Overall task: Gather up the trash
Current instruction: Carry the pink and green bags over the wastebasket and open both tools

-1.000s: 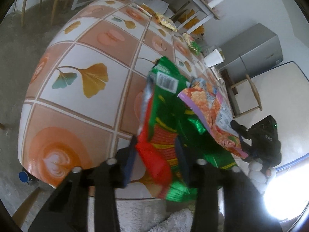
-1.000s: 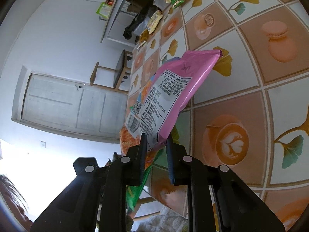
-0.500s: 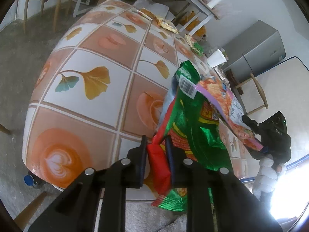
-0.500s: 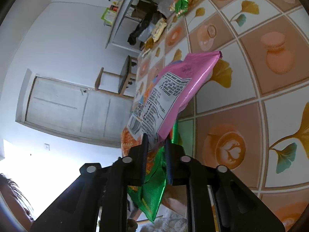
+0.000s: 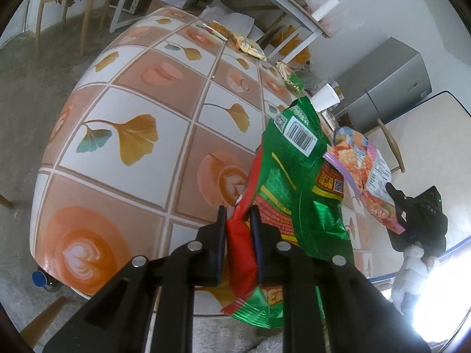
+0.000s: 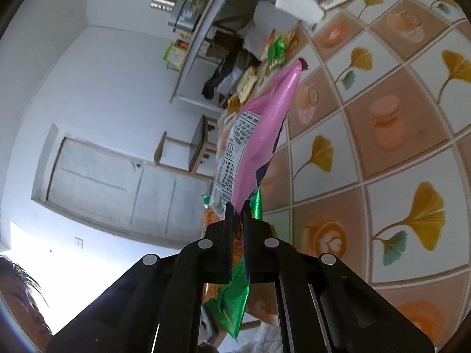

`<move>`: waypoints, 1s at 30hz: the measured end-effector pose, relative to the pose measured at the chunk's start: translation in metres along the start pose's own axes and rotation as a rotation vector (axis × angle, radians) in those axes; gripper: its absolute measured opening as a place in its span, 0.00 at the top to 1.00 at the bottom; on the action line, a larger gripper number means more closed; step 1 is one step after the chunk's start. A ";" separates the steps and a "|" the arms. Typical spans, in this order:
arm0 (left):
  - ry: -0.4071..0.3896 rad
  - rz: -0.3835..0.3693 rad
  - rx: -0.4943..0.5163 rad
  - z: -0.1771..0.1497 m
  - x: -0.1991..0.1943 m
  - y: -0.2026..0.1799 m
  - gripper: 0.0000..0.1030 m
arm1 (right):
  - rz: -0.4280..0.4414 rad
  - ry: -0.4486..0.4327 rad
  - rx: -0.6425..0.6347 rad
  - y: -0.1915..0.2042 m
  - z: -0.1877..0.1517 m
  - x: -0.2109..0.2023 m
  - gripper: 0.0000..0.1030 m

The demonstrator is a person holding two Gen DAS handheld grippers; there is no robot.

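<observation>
1. Bright daylight; both views are sharp, with no motion blur.
2. Blown-out white glare sits bottom right in the left view and bottom left in the right view.
3. Fisheye bends the table (image 5: pixel 123 135) and walls; corners are black.
4. Shadows are soft and faint.

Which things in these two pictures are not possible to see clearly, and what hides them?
- Left wrist view: the lower part of the green wrapper, behind the left gripper.
- Right wrist view: the pink wrapper shows mostly edge-on; its front faces away.
- Both views: trash at the far end of the table, too small to identify.
</observation>
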State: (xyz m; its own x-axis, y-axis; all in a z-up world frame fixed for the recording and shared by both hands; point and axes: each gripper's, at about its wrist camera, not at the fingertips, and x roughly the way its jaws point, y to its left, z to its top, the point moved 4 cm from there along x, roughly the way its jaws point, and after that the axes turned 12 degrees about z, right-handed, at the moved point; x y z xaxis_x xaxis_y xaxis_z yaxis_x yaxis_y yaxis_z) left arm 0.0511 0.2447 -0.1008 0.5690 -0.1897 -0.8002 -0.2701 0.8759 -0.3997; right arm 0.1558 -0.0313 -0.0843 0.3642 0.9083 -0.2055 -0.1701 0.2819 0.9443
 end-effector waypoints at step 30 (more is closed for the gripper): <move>-0.115 -0.067 0.056 0.022 -0.026 -0.044 0.86 | 0.074 -0.228 -0.009 0.003 0.008 -0.102 0.96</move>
State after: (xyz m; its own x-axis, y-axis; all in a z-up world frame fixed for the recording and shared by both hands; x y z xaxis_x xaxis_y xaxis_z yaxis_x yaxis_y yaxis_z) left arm 0.0651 0.2212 -0.0525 0.6705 -0.1996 -0.7146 -0.1861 0.8871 -0.4224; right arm 0.1257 -0.1254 -0.0589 0.5482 0.8333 -0.0718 -0.2113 0.2211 0.9521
